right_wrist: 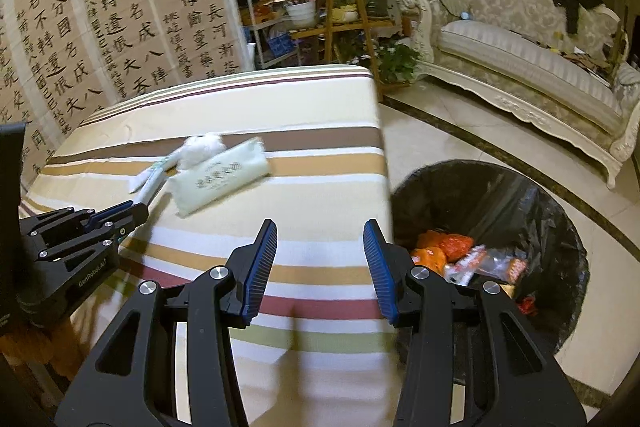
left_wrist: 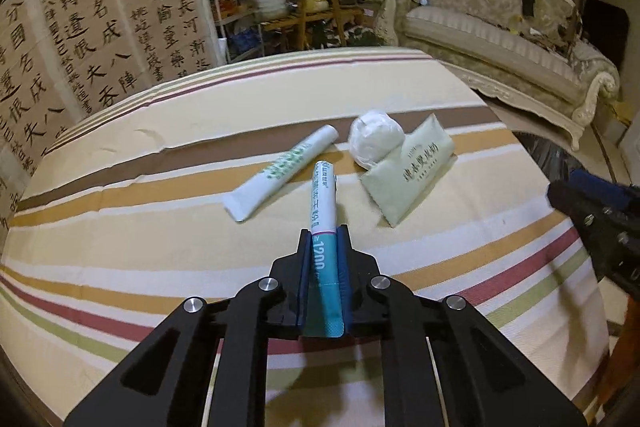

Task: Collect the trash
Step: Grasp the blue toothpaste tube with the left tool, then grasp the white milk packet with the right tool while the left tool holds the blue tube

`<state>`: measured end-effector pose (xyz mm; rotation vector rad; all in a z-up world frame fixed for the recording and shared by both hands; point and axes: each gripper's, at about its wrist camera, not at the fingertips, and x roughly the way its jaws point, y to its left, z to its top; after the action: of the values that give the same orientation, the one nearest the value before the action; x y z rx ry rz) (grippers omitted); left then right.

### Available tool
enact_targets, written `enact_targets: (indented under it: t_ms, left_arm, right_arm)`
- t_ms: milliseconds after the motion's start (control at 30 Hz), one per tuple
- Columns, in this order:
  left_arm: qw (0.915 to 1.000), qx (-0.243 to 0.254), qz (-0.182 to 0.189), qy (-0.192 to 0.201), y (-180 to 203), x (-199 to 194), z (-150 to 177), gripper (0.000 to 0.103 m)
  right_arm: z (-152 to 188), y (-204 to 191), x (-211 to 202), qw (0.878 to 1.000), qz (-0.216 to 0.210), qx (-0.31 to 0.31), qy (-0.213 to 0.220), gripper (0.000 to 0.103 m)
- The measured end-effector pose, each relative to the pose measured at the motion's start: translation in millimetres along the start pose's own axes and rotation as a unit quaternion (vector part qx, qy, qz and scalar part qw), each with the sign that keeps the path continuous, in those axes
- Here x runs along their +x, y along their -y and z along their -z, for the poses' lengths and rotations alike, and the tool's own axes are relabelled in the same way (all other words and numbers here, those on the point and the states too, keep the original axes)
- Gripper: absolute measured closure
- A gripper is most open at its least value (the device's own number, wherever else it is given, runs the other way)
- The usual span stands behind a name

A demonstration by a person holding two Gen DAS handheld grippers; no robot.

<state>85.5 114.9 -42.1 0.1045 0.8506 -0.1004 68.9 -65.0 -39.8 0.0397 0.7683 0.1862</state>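
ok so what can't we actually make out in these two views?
- Teal tube: rear end sits between the left tongs, left wrist view; nearly all hidden behind them in the right wrist view.
- White tube: blurred, partly behind the tissue ball, right wrist view.
- Trash bin: near side covered by the right tongs.

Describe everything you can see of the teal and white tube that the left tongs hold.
The tube is slim, seemingly plastic, white at the capped far end and teal at the flat crimped near end, with printed text. It lies lengthwise between the blue pads of the left tongs, which are shut on its teal half. Its white end reaches out over the striped tablecloth.
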Motion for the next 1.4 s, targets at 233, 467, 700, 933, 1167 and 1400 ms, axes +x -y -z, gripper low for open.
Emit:
enact_targets:
  t_ms: [233, 467, 700, 933, 1167, 1400]
  left_arm:
    - [0.9990, -0.026, -0.033, 0.017, -31.5, -13.9, 0.3, 0.090]
    - [0.9966, -0.059, -0.055, 0.019, -70.1, -17.7, 7.4, 0.090]
    - [0.9959, -0.075, -0.048, 0.017, -81.8, -11.5, 7.1, 0.090]
    - [0.9965, -0.074, -0.036, 0.017, -76.3, -10.3, 7.0, 0.090]
    - [0.9966, -0.073, -0.033, 0.016, -70.2, -9.9, 6.9, 0.090]
    - [0.9964, -0.074, -0.035, 0.022, -63.1, -12.6, 6.5, 0.090]
  right_arm:
    - [-14.5, -52.5, 16.9, 0.999, -0.034, -0.036, -0.004, 0.043]
    - [-32.9, -92.4, 50.4, 0.998, -0.040, -0.036, -0.029, 0.036]
    - [-31.1, -98.6, 74.6, 0.997, 0.005, -0.045, -0.055, 0.036]
    - [-25.7, -78.6, 67.5, 0.998, 0.012, -0.030, -0.054, 0.057]
    - [-20.1, -67.1, 60.1, 0.999, -0.006, -0.022, -0.049, 0.091]
    - [-16.8, -62.1, 49.0, 0.999, -0.020, -0.027, -0.039, 0.103]
